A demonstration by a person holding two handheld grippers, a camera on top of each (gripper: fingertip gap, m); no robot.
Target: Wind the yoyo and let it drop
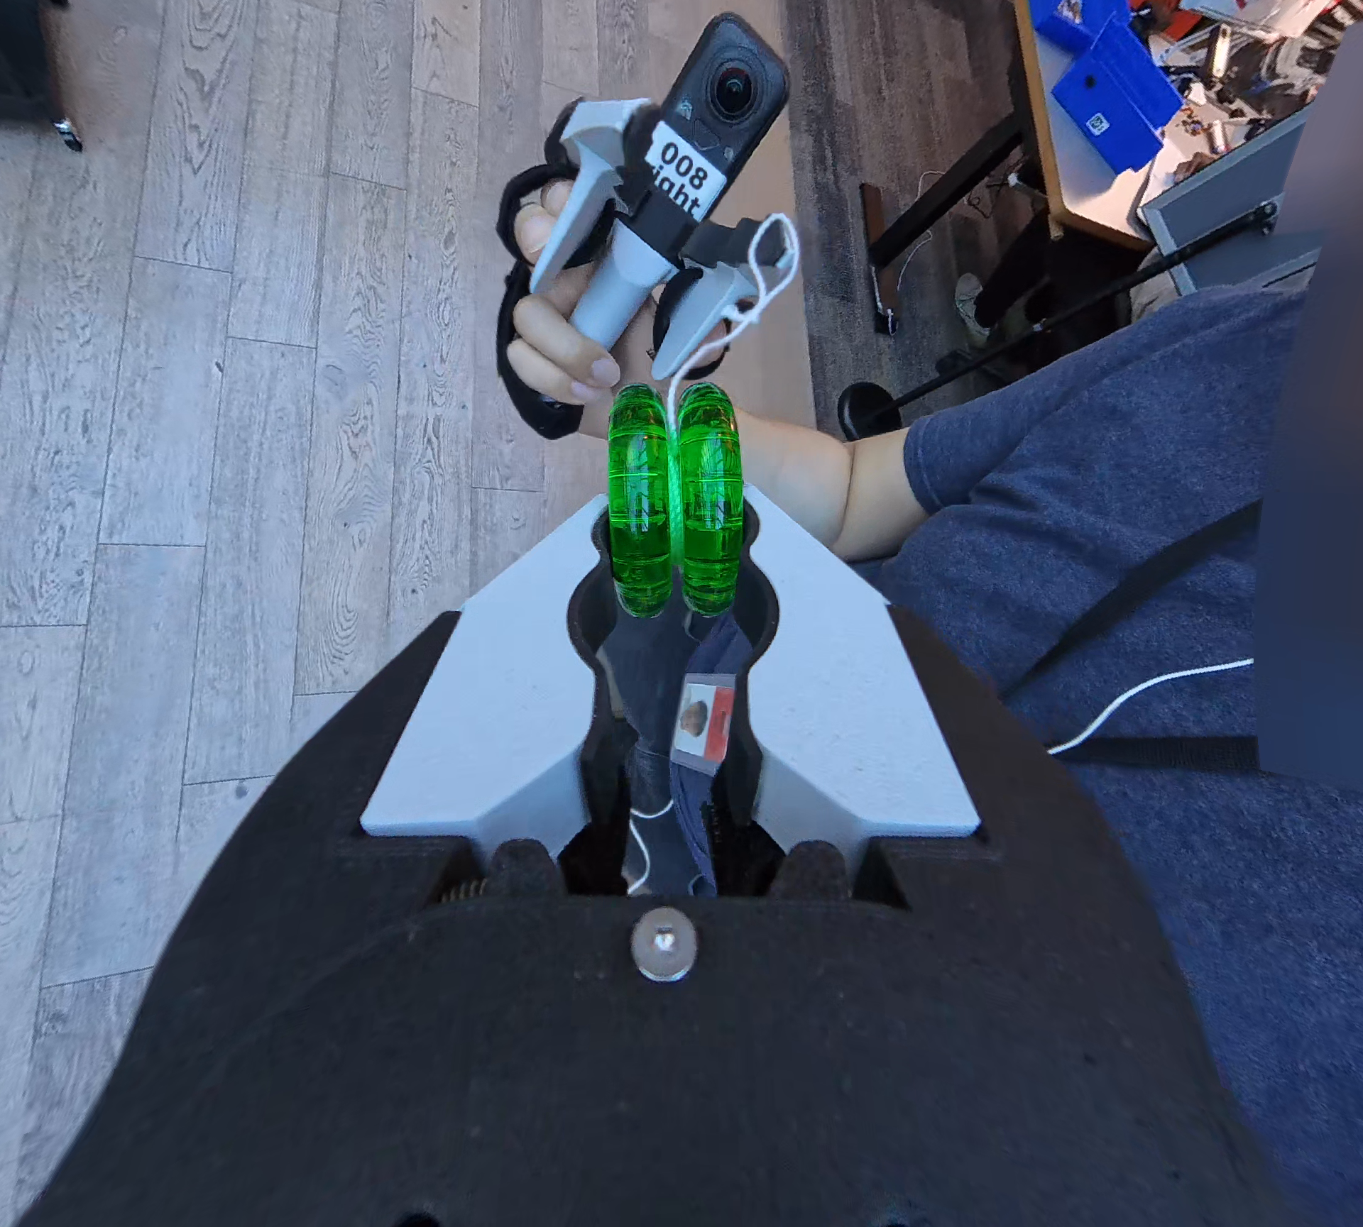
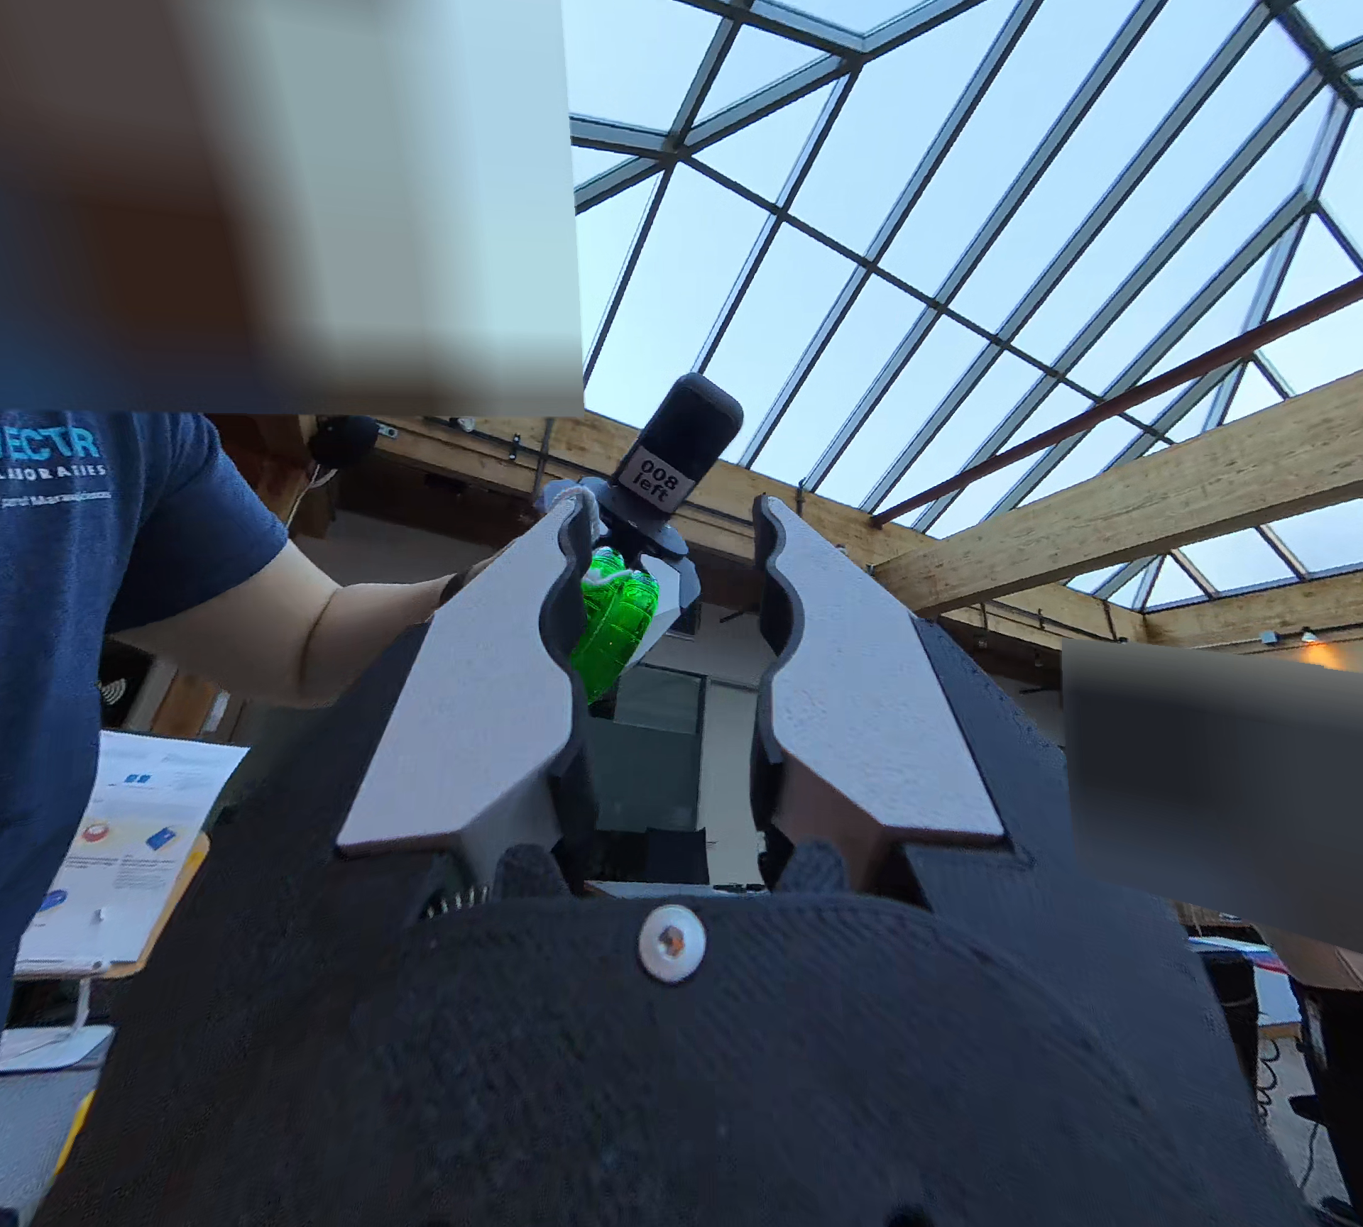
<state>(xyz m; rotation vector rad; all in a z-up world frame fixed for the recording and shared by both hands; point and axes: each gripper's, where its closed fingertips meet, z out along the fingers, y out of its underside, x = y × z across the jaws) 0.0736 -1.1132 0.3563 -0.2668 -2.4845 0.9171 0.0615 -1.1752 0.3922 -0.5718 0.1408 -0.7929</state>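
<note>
the green yoyo sits pinched by its two faces between the jaws of the left gripper, held in the air over the wooden floor, with its groove facing up toward twelve o'clock in the left wrist view. white string fills the groove and only a short length runs out of it, up to a loop hooked round one finger of the right gripper, which sits just beyond the yoyo at twelve o'clock. in the right wrist view the right gripper has its jaws spread wide, clamping nothing, the loop draped over the tip of the finger at eleven o'clock, and the yoyo just beyond it. by the look of it the winding is nearly or wholly done; what remains is to free the yoyo and let it fall on the string.
</note>
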